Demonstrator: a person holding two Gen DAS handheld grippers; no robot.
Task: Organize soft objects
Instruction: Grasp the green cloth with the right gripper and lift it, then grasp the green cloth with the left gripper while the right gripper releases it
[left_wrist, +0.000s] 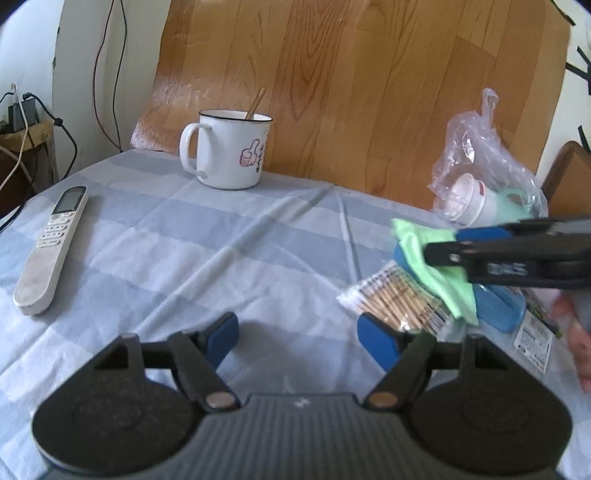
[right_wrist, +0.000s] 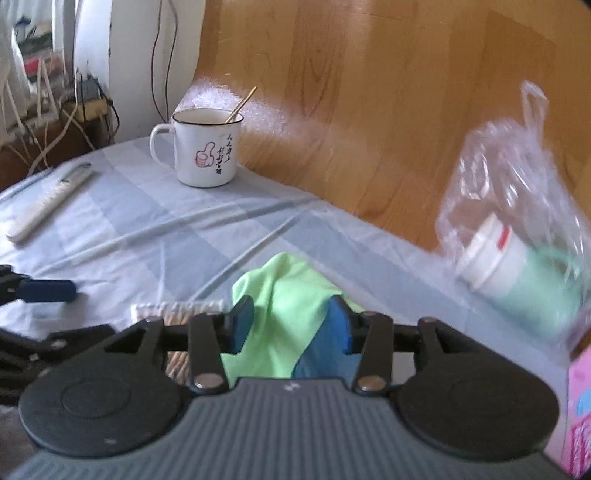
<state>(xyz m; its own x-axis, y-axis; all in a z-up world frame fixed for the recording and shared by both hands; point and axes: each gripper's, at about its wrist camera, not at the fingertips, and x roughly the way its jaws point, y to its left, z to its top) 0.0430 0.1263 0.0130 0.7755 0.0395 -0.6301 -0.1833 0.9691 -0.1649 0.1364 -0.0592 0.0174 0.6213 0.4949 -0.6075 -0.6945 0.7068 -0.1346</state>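
Observation:
A light green cloth (right_wrist: 284, 314) lies draped over a blue case (right_wrist: 317, 362) on the blue checked tablecloth (right_wrist: 155, 229). My right gripper (right_wrist: 291, 326) is open, its blue pads either side of the cloth, not pressing it. In the left wrist view the cloth (left_wrist: 439, 269) and blue case (left_wrist: 495, 306) are at the right, with the right gripper (left_wrist: 461, 243) over them. My left gripper (left_wrist: 299, 338) is open and empty, low over the tablecloth, left of a packet of cotton swabs (left_wrist: 395, 299).
A white enamel mug (left_wrist: 229, 151) with a stick in it stands at the back. A white remote (left_wrist: 51, 247) lies at the left. A clear plastic bag holding a cup (left_wrist: 484, 184) sits at the right. A pink box (right_wrist: 580, 406) is at the right edge. A wood-grain board (left_wrist: 351, 74) rises behind the table.

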